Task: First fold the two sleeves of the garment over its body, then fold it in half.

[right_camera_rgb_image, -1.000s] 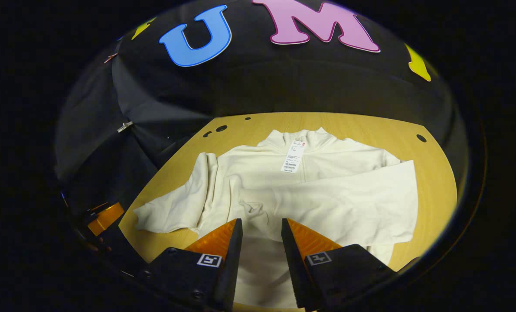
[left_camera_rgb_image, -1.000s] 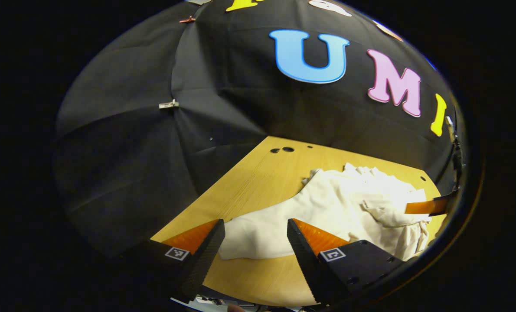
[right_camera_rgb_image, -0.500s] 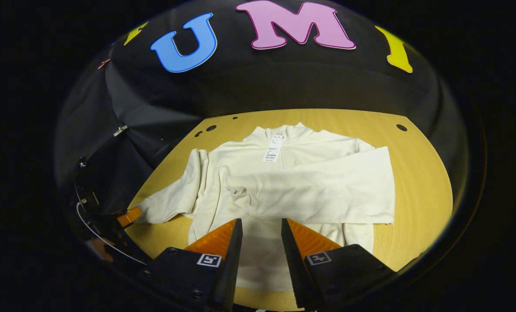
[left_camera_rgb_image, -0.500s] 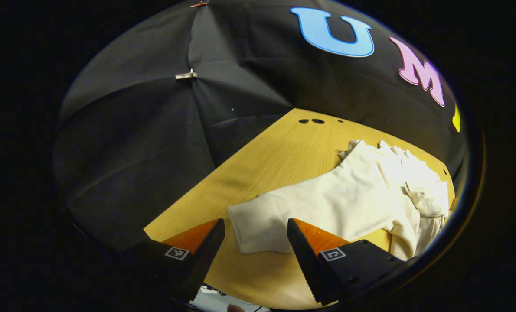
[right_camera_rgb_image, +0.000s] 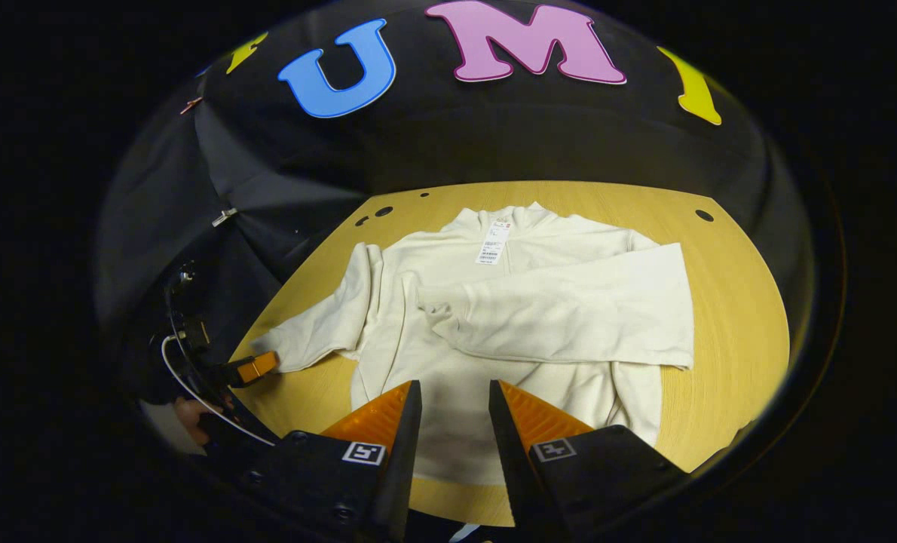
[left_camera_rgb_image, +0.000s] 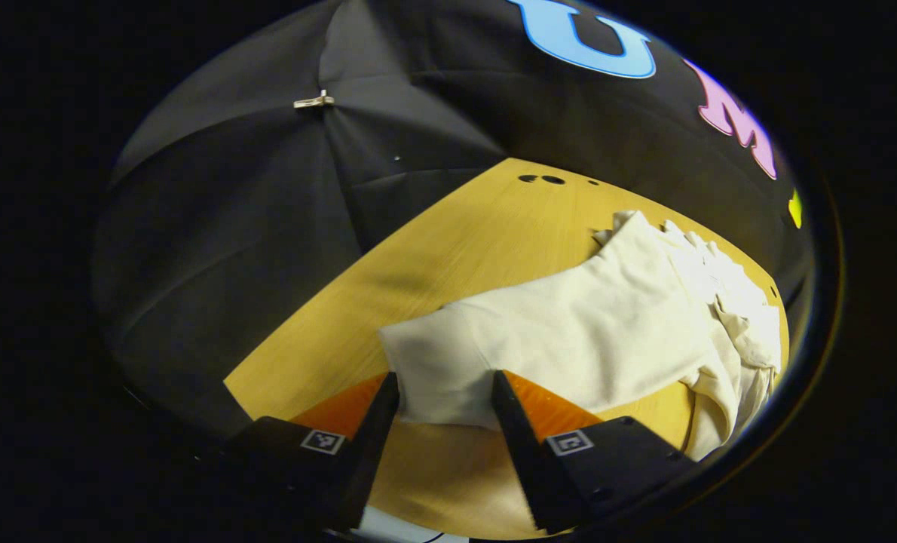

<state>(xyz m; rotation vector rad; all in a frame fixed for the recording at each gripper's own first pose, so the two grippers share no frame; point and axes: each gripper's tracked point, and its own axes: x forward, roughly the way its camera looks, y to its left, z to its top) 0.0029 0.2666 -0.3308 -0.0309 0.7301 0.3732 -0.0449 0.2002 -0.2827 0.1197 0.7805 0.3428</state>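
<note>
Each gripper has a black, blocky body ending in two wedge-shaped fingers with toothed inner edges. On the left gripper (left_camera_rgb_image: pixel 444 392) a small square black-and-white marker sits on the top of each finger base, and round screw heads dot the body of its right finger; the right gripper (right_camera_rgb_image: pixel 452 396) carries the same pair of square markers and screws. In the right gripper view, a thin white cable (right_camera_rgb_image: pixel 192 392) loops beside the body of the far gripper, with a hand (right_camera_rgb_image: pixel 192 416) behind it.
</note>
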